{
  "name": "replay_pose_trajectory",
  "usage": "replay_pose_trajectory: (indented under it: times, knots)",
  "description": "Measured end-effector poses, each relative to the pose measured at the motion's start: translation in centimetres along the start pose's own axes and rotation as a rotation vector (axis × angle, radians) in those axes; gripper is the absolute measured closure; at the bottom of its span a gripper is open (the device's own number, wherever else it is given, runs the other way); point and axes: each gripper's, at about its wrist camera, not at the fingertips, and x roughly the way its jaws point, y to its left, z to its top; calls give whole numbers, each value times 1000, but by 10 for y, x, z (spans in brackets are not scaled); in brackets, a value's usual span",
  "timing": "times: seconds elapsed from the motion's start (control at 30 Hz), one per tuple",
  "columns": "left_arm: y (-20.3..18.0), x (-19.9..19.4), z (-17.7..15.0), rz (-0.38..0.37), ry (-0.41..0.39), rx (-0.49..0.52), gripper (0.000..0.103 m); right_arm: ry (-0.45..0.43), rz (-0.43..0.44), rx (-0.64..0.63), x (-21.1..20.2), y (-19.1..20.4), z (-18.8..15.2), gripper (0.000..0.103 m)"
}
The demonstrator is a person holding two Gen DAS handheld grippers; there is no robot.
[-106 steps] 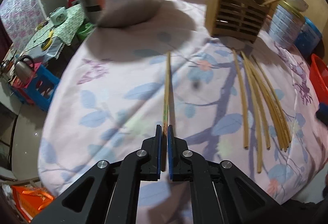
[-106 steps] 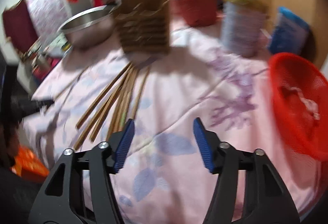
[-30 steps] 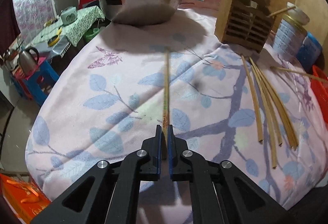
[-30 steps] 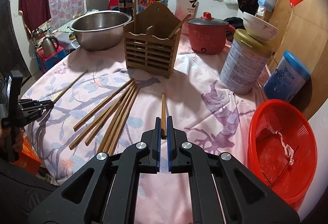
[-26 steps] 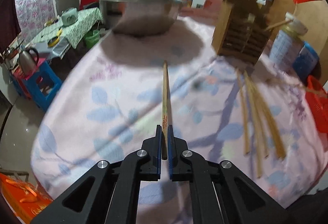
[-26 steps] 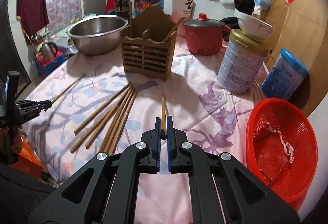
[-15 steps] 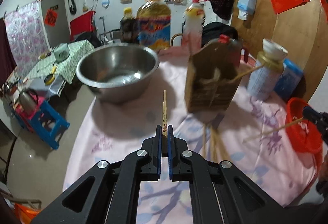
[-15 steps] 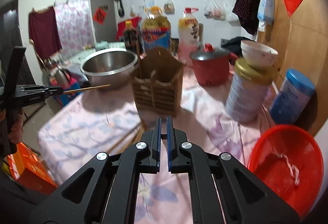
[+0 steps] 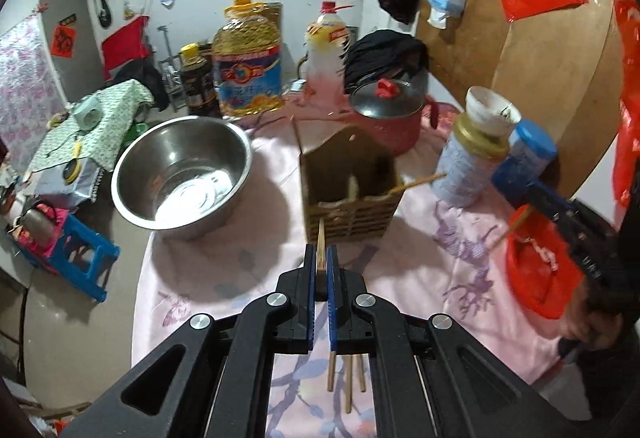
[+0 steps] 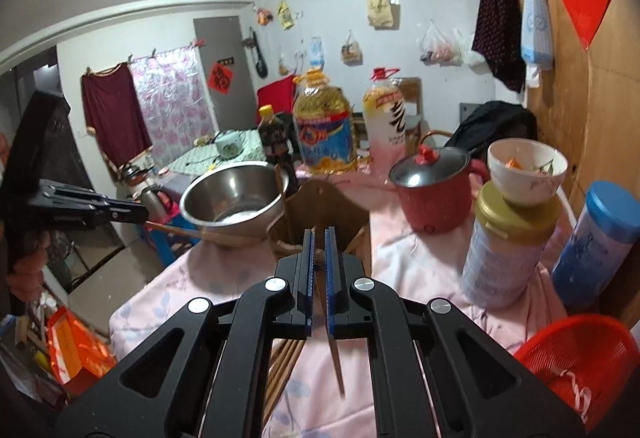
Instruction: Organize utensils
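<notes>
A wooden slatted utensil holder (image 9: 352,193) stands on the pink floral tablecloth; it also shows in the right wrist view (image 10: 326,211). My left gripper (image 9: 319,258) is shut on a chopstick (image 9: 320,240) that points at the holder's front. My right gripper (image 10: 317,242) is shut on another chopstick (image 10: 335,362), held above the table, close behind the holder. In the left wrist view the right gripper (image 9: 560,209) hangs at the right with its chopstick (image 9: 516,226) over the red basket. Loose chopsticks (image 9: 350,382) lie on the cloth below me.
A steel bowl (image 9: 180,173) sits left of the holder. A red pot (image 9: 386,121), a tin can with a white bowl on top (image 9: 472,165) and a blue-lidded jar (image 9: 524,165) stand behind and right. A red basket (image 9: 540,266) sits at the right edge. Oil bottles (image 9: 248,73) stand at the back.
Both grippers have risen well above the table with their chopsticks and tilted downward. The left gripper's chopstick now points at the holder; the holder looks closer in both views.
</notes>
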Motion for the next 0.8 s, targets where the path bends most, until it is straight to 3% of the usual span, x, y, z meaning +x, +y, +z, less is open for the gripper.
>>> replay_pose_trajectory:
  times: [0.27, 0.43, 0.73, 0.8]
  knots:
    - [-2, 7, 65, -94, -16, 81, 97, -83, -50, 77, 4, 1, 28, 97]
    - [-12, 12, 102, -132, -69, 137, 97, -100, -55, 71, 15, 8, 70, 97]
    - [1, 79, 132, -155, -19, 104, 97, -104, -30, 60, 57, 21, 118, 96]
    - [5, 94, 131, -158, 4, 84, 97, -48, 12, 62, 69, 21, 108, 88]
